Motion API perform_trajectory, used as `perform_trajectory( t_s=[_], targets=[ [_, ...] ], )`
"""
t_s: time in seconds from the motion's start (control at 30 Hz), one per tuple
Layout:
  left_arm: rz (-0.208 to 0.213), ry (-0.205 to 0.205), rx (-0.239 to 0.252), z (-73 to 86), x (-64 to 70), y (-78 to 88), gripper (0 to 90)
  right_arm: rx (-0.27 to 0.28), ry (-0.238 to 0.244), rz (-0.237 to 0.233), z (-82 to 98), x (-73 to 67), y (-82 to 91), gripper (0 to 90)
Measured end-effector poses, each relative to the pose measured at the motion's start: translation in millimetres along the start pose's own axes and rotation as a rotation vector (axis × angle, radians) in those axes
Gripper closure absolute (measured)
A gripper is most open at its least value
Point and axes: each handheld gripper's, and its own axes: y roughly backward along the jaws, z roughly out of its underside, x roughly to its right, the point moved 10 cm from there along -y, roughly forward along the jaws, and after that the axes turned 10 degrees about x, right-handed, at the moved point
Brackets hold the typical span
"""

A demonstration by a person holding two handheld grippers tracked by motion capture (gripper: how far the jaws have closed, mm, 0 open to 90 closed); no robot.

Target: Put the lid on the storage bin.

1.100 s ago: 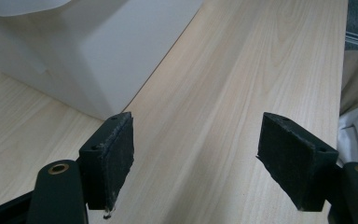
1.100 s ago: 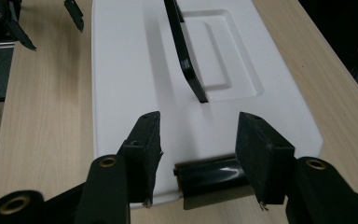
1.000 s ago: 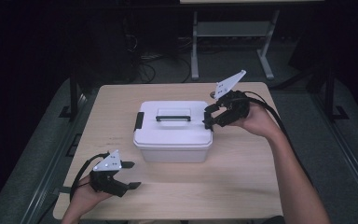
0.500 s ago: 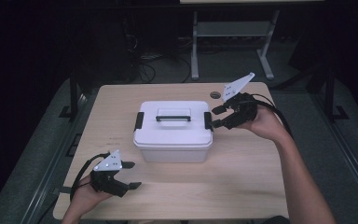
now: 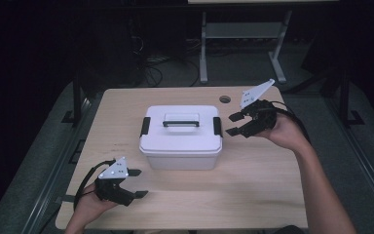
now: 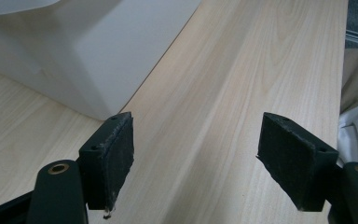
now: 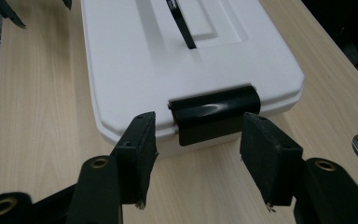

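Worktop (image 5: 272, 190): a big table of light wood. It has a small round hole (image 5: 225, 99) near the far edge.
Box (image 5: 181, 146): a white plastic box with its lid on. It sits in the middle of the worktop, a bit to the far side.
Handle (image 5: 180, 123): a black bar that lies flat on top of the lid.
Right clip (image 7: 214, 114): a black clip on the right end of the box. It is folded over the lid's edge.
Left clip (image 5: 145, 126): a black clip on the other end of the box.
Right tongs (image 5: 234, 124): held just beside the right end of the box, not touching it. They point at the right clip. They have just been opening, and there is only air between them.
Left tongs (image 5: 137, 183): held low at the near left of the worktop, close to the box's front corner but apart from it. They are spread wide and hold nothing.
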Motion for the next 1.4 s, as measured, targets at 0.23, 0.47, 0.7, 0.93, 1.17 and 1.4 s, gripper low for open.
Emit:
perform_trajectory(
  t_s=[0.23,0.47,0.7,0.93,1.17,1.4],
  targets=[
    [0.000,-0.001,-0.003,0.5,-0.1,0.1,26.3,-0.001,-0.010,0.009,8.4,-0.6,3.0,42.3],
    [-0.001,-0.002,-0.001,0.2,-0.2,0.1,26.3,-0.003,-0.024,0.016,17.7,-0.6,4.8,40.4],
    [-0.001,-0.002,0.000,0.0,0.2,0.0,26.3,0.001,-0.035,0.026,24.8,0.1,7.6,38.4],
    [-0.001,-0.001,0.002,-0.2,0.5,-0.3,26.3,0.002,-0.050,0.040,33.7,0.5,9.5,35.6],
    [0.001,-0.001,0.004,-0.8,0.7,-0.8,26.3,0.008,-0.066,0.048,42.9,1.2,13.1,34.6],
    [0.000,0.000,0.002,-0.4,0.4,-0.6,26.3,0.005,-0.085,0.051,53.7,0.0,14.8,32.8]
  ],
)
